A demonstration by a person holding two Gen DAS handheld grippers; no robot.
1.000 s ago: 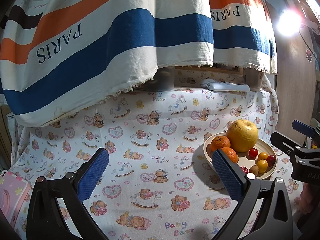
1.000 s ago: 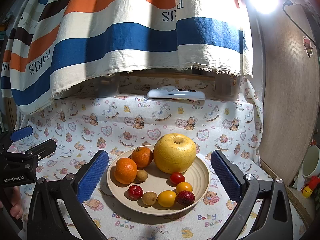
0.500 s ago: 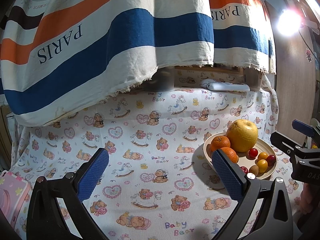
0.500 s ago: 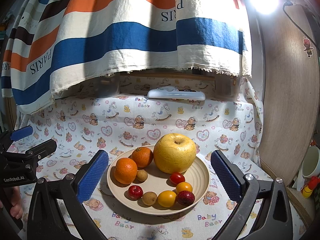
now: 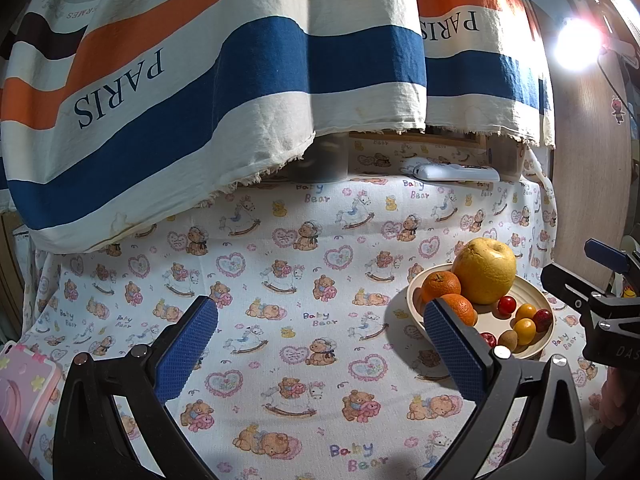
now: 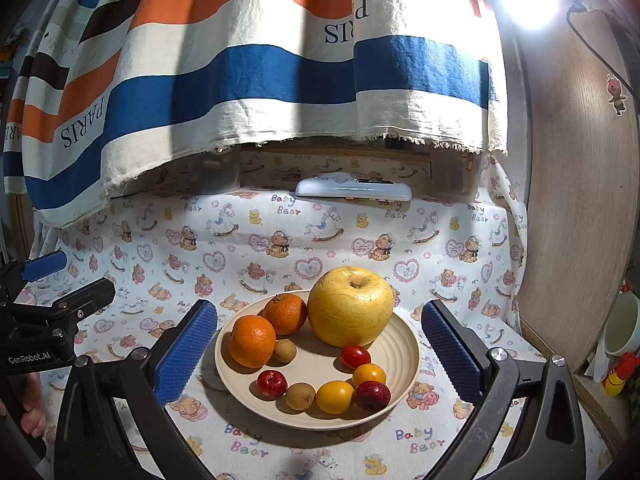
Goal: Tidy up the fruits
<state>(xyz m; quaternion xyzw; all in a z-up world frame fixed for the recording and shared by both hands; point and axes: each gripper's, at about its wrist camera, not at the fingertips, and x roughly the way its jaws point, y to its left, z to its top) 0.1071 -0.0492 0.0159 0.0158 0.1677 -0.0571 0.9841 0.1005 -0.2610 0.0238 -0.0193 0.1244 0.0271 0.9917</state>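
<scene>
A beige plate sits on the bear-print cloth and holds a large yellow fruit, two oranges, and several small red, yellow and brown fruits. My right gripper is open and empty, its blue pads either side of the plate, above it. My left gripper is open and empty over bare cloth, left of the plate. The right gripper's side shows at the right edge of the left wrist view.
A striped "PARIS" cloth hangs over the back of the table. A white remote-like device lies at the back. A wooden panel stands on the right with a mug beside it. A pink case lies far left.
</scene>
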